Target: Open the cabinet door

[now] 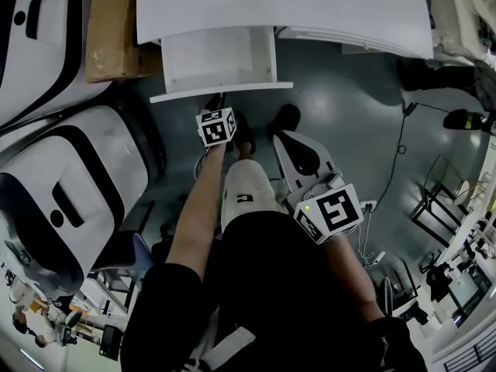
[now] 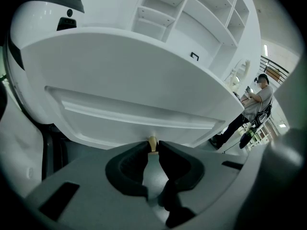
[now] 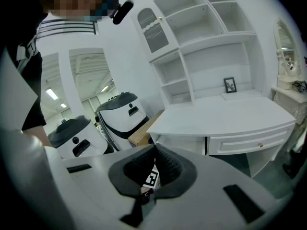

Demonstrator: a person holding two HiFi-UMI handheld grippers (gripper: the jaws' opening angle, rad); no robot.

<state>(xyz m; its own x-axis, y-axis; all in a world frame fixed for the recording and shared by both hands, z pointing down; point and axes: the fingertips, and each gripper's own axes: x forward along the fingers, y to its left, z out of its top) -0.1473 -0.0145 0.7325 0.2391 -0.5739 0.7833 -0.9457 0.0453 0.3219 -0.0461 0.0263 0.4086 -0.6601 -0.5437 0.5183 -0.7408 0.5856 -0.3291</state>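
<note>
Here the left gripper (image 2: 152, 148) fingers clamp the cabinet door (image 2: 134, 111) knob (image 2: 152, 142), mostly hidden; right gripper (image 3: 154, 150) fingers touch, empty.

The left arm (image 1: 194, 215) stretches straight forward, its bare forearm leading to the left tool (image 2: 153, 146), whose marker cube (image 1: 217, 126) faces up. The jaws are drawn almost together, pinched at their tips on a small tan knob (image 2: 152, 142). The right arm (image 1: 353, 281) is bent and kept close to the body. The right tool (image 3: 154, 150) is held low and well behind the left one, its jaws closed tip to tip on nothing.
</note>
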